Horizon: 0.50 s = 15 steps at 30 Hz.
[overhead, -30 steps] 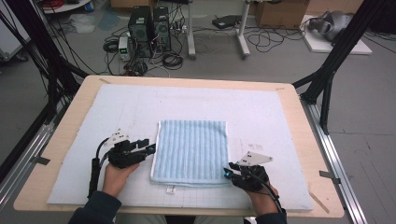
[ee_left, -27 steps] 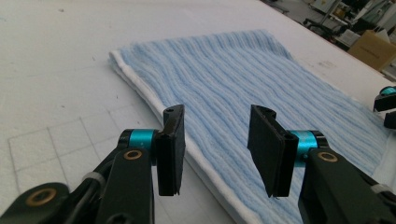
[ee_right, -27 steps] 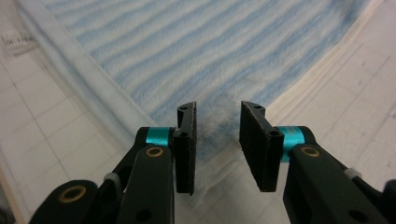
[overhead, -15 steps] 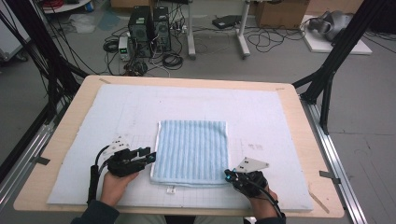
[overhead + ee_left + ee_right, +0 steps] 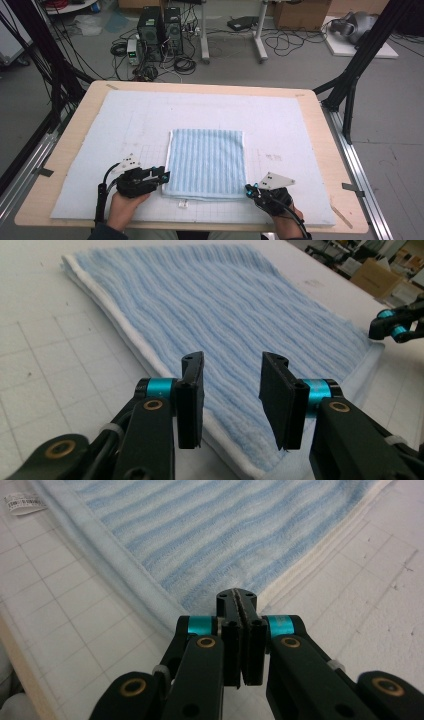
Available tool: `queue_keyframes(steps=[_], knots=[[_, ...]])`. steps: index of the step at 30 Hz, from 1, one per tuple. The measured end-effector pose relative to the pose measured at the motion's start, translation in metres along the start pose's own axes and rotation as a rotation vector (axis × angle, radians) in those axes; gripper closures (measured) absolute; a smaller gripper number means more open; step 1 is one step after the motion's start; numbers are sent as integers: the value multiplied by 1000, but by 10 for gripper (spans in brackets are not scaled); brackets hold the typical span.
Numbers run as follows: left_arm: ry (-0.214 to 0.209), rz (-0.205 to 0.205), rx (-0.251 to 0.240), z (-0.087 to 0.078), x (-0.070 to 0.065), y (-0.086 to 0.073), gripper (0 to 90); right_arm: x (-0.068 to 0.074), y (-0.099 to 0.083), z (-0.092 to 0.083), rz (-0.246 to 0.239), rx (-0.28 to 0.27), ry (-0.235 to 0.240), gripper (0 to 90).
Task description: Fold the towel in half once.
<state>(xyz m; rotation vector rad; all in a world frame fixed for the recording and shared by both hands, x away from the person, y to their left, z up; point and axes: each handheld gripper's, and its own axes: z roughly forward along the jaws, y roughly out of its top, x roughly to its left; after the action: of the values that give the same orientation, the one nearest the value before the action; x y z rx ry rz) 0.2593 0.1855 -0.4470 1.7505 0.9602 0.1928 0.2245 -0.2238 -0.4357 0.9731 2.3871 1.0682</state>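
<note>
Blue striped towel [image 5: 207, 161] lies folded mid-bench. The right tool [image 5: 237, 598] is pressed together at its near corner, maybe pinching it; the left tool [image 5: 231, 371], spread but closing, straddles the opposite near edge.

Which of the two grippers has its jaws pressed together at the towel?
The right gripper, at the near right corner of the striped blue towel; its jaws meet, while the left gripper stands open over the near left corner.

tabletop [image 5: 320, 107]: pale wood | white gridded mat [image 5: 125, 125]: covers nearly all of it | blue striped towel [image 5: 207, 160]: flat on mat, toward near edge | small white tag [image 5: 183, 204]: just beside towel's near edge
</note>
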Motion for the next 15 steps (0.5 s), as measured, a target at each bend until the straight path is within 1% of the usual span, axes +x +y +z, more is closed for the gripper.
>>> queue_keyframes(steps=[3, 4, 5, 7, 8, 9, 10, 11, 12, 13, 15], knots=[[6, -7, -15, -1, 0, -2, 619, -3, 2, 0, 19, -24, -3, 760], [13, -8, -22, -1, 1, -2, 602, -3, 3, -1, 27, -26, -4, 721], [20, -8, -33, -2, 1, -1, 571, -5, 4, -1, 32, -30, -13, 656], [33, -10, -52, -4, 2, 0, 496, -9, 6, -1, 66, -46, -31, 524], [53, -11, -63, -5, 2, 1, 461, -11, 7, -2, 78, -56, -52, 437], [75, -12, -67, -6, 3, 2, 396, -14, 9, -2, 88, -61, -77, 393], [87, -18, -73, -7, 4, 3, 334, -16, 10, -3, 93, -65, -85, 369], [84, -19, -74, -8, 6, 4, 305, -18, 12, -4, 92, -73, -95, 326], [80, -20, -78, -9, 7, 5, 301, -21, 13, -5, 87, -76, -108, 285], [80, -8, -79, -11, 8, 7, 282, -23, 15, -7, 88, -81, -117, 257], [78, -8, -91, -13, 11, 11, 232, -29, 19, -9, 91, -90, -129, 216]])
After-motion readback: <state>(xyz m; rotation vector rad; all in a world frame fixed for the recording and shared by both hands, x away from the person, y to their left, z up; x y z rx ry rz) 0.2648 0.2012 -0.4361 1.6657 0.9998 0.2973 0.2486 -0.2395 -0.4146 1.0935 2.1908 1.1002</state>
